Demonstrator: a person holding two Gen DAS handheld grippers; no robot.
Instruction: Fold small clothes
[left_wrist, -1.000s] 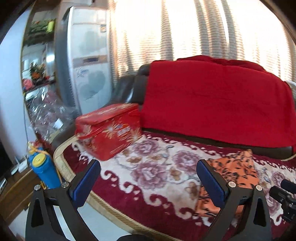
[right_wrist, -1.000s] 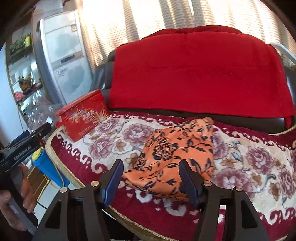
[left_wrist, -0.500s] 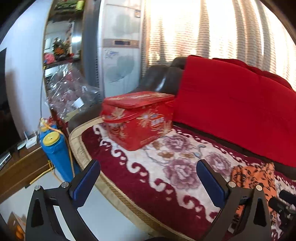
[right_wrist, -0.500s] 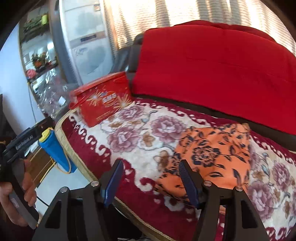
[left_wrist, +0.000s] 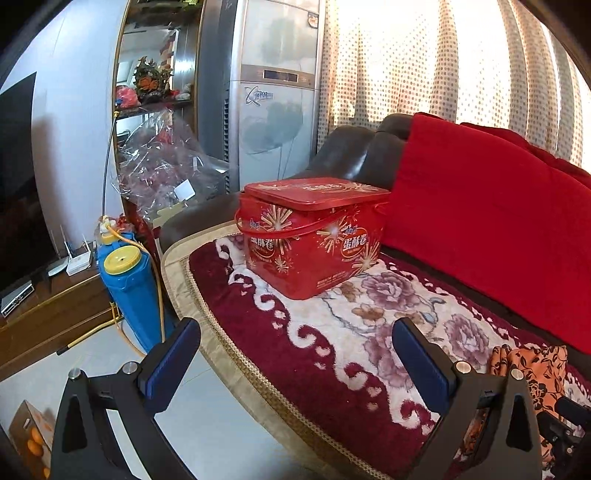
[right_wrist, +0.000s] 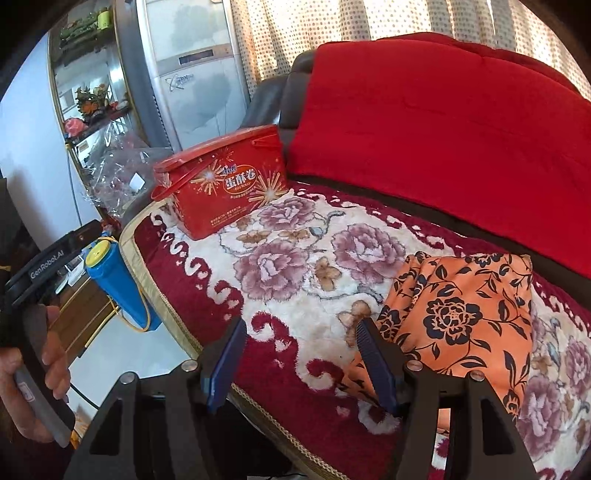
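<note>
A folded orange cloth with black flowers (right_wrist: 469, 317) lies on the floral sofa cover (right_wrist: 295, 280), to the right in the right wrist view. My right gripper (right_wrist: 301, 339) hovers over the cover's front edge, open and empty, its right finger just left of the cloth's near corner. The same cloth (left_wrist: 532, 373) peeks in at the lower right of the left wrist view. My left gripper (left_wrist: 295, 343) is open with nothing between its fingers, above the sofa's front left corner. A hand (right_wrist: 33, 373) holds the left gripper's handle at the far left.
A red tin box (left_wrist: 314, 232) with a handle stands at the sofa's left end. A red blanket (right_wrist: 443, 125) drapes the backrest. Beside the sofa stand a blue sprayer bottle (left_wrist: 125, 291), a floor air conditioner (left_wrist: 273, 103) and crinkled plastic wrap (left_wrist: 162, 173).
Both grippers have swung left along the sofa's front edge. The orange cloth has slid from between the right fingers to their right, and the red tin has come to the centre of the left view.
</note>
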